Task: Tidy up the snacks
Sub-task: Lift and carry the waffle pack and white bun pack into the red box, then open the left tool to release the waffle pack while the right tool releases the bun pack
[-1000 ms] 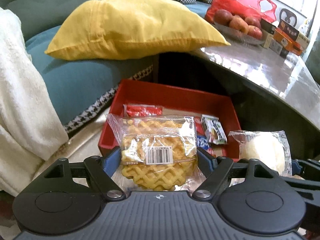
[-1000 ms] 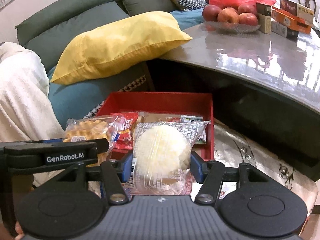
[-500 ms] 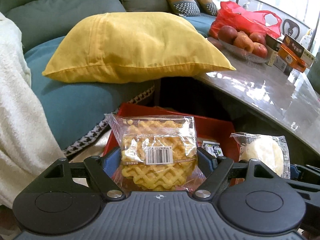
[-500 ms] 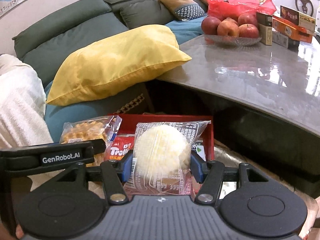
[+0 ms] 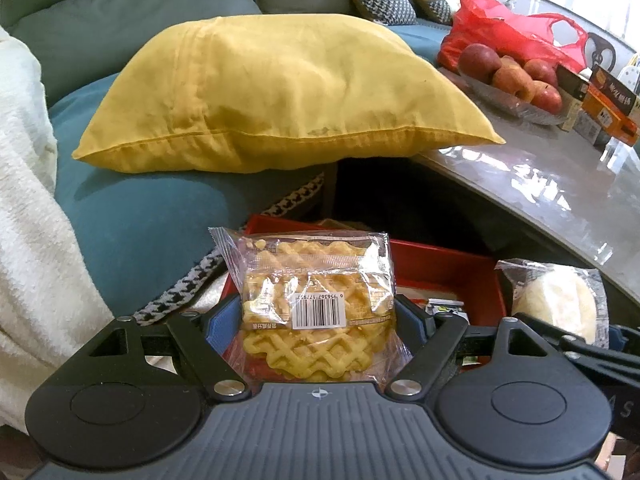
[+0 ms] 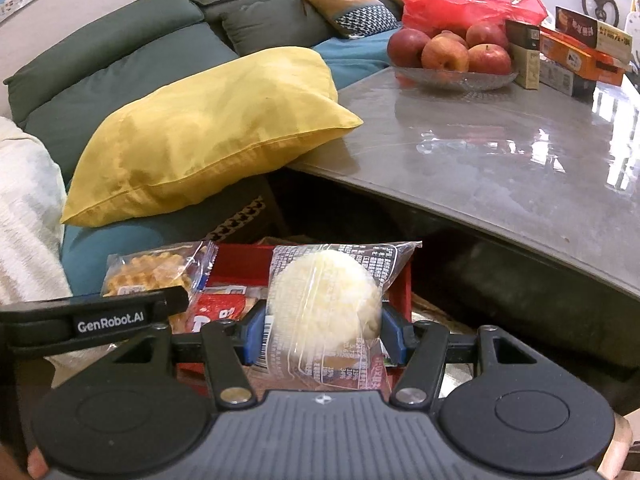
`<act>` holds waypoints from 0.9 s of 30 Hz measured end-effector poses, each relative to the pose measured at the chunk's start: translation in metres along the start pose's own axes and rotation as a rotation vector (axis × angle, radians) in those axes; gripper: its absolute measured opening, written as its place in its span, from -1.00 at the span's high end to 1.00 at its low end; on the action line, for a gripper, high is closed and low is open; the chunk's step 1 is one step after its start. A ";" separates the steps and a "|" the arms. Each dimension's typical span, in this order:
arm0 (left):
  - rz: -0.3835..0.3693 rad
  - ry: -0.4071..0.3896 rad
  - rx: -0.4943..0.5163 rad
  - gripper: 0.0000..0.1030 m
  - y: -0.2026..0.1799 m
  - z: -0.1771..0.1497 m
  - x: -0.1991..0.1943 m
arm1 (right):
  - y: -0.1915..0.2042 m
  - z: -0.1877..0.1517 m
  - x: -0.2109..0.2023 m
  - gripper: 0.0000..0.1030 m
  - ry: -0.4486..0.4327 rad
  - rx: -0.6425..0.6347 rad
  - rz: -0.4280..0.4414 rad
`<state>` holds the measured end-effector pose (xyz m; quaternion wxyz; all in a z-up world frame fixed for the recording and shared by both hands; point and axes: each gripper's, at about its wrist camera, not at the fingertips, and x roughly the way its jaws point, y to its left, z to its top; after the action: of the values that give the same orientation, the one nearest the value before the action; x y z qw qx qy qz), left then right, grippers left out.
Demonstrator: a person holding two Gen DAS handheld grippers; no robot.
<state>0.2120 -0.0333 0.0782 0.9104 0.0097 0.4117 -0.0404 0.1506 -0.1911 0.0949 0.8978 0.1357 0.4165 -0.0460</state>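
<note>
Two sets of tongs hold wrapped snacks side by side above a red box (image 5: 444, 268) of snacks that sits low between a sofa and a grey tabletop (image 6: 500, 152). The left tongs (image 5: 319, 320) are clenched on a clear packet of waffles (image 5: 316, 300), its barcode label facing the camera, the blue pads pressing the wrapper from both sides. The right tongs (image 6: 322, 330) grip a wrapped round white bun (image 6: 324, 300) in the same way, held upright. In the right wrist view the waffle packet shows to the left of the bun, and a red snack packet (image 6: 218, 312) lies in the box below them. A yellow pillow (image 5: 280, 96) rests on the teal sofa seat (image 5: 132, 216) beyond the box, one corner reaching onto the tabletop's near edge. At the far end of the tabletop a glass dish of apples (image 6: 452, 54) stands beside stacked cartons (image 6: 576, 56), with a red plastic bag (image 6: 460, 4) behind it. A white fleecy blanket (image 5: 32, 248) lies at the left.
</note>
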 end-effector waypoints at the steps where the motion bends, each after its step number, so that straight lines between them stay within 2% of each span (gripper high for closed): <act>1: 0.003 0.001 0.003 -0.63 -0.001 0.001 0.002 | 0.000 0.001 0.002 -0.05 0.002 0.002 -0.001; 16: 0.051 0.036 0.038 -0.63 -0.004 0.007 0.034 | -0.012 0.004 0.040 -0.05 0.066 0.012 -0.018; 27: 0.050 0.120 0.064 -0.66 -0.008 0.000 0.060 | -0.021 -0.008 0.073 -0.05 0.153 0.018 -0.052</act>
<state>0.2503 -0.0455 0.0331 0.8839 0.0514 0.4638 -0.0302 0.1885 -0.2068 0.0303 0.8606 0.1360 0.4868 -0.0626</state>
